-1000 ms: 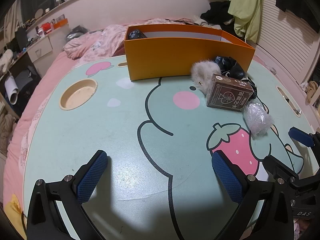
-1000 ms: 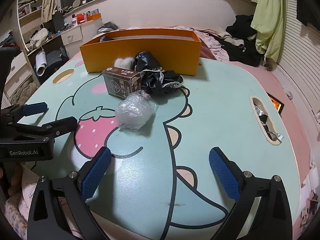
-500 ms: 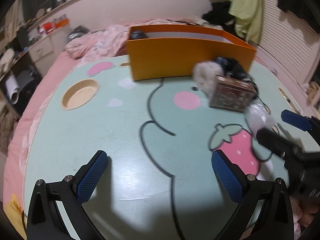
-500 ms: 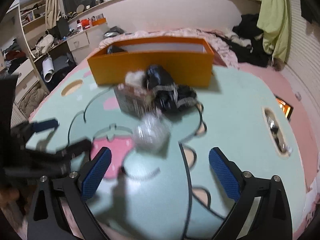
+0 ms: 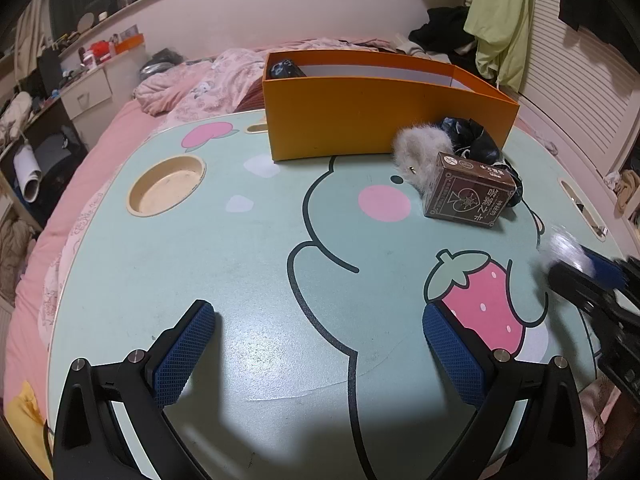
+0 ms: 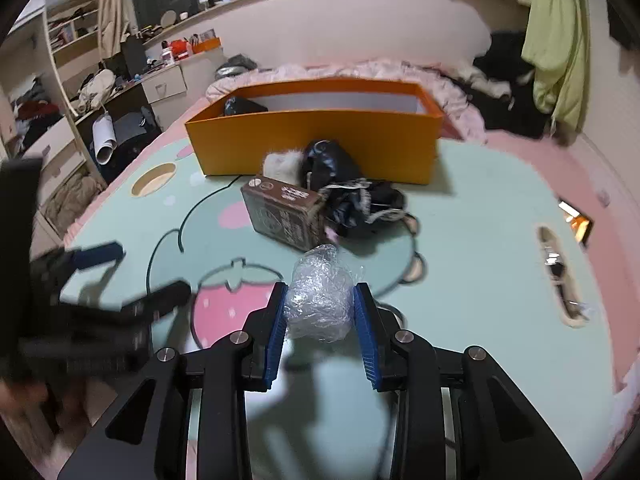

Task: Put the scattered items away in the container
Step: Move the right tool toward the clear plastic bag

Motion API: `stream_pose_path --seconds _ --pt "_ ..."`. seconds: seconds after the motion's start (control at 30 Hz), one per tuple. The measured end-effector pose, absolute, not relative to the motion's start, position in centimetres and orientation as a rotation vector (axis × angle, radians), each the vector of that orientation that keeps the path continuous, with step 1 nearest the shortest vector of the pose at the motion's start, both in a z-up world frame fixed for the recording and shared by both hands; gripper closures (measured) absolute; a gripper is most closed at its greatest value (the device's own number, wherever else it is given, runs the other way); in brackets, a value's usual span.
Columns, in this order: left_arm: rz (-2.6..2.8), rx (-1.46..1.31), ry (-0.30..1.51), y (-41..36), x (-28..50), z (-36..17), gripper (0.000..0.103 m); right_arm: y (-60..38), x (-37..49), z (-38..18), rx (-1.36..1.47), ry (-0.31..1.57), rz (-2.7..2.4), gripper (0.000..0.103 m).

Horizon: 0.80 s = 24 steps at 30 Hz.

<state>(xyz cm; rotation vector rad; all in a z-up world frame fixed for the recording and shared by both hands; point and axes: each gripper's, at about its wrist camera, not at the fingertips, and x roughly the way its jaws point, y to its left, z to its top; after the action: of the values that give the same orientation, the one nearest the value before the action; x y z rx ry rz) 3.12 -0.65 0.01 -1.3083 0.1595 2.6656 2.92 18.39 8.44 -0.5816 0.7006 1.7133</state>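
Note:
My right gripper [image 6: 320, 304] is shut on a crumpled clear plastic ball [image 6: 320, 300], just above the table; it shows blurred at the right edge of the left wrist view [image 5: 564, 248]. My left gripper [image 5: 318, 344] is open and empty over the table's front. An orange box [image 5: 360, 120] stands at the back, a dark item [image 5: 282, 69] in its left end. In front of it lie a brown card box [image 5: 468, 190], a grey fur piece [image 5: 420, 148] and black crumpled fabric [image 5: 476, 142]. The same box [image 6: 320, 136], card box [image 6: 284, 212] and fabric [image 6: 352, 196] show in the right wrist view.
The table [image 5: 240, 264] is mint green with a cartoon print, a round cup recess [image 5: 166, 184] at back left and slot handles [image 6: 560, 276] at the right. A bed with pink bedding [image 5: 192, 84] lies behind; shelves and drawers stand at far left.
My right gripper moved forward to the plastic ball and shut on it. My left gripper stayed open in place.

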Motion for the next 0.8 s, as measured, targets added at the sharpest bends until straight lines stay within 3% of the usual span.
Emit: stream_pose_path --seconds 0.27,0.33,0.4,0.43,0.8 --pt "2.665 -1.307 0.16 -0.7 3.1 0.0 0.0 16.4 6.4 6.7 -0.515 0.717 1.674 0.067" --pt "2.664 -1.308 0.157 -0.7 3.1 0.0 0.0 16.5 6.9 6.5 -0.489 0.713 1.657 0.058" --pt "2.665 -1.307 0.16 -0.7 3.1 0.0 0.0 16.7 7.1 6.4 -0.478 0.709 1.642 0.032" --pt "2.665 -1.307 0.161 -0.7 3.1 0.0 0.0 16.8 7.2 6.3 -0.469 0.703 1.632 0.029" --pt "2.663 -1.308 0.162 -0.7 3.1 0.0 0.0 17.3 7.2 6.1 -0.482 0.659 1.598 0.028"
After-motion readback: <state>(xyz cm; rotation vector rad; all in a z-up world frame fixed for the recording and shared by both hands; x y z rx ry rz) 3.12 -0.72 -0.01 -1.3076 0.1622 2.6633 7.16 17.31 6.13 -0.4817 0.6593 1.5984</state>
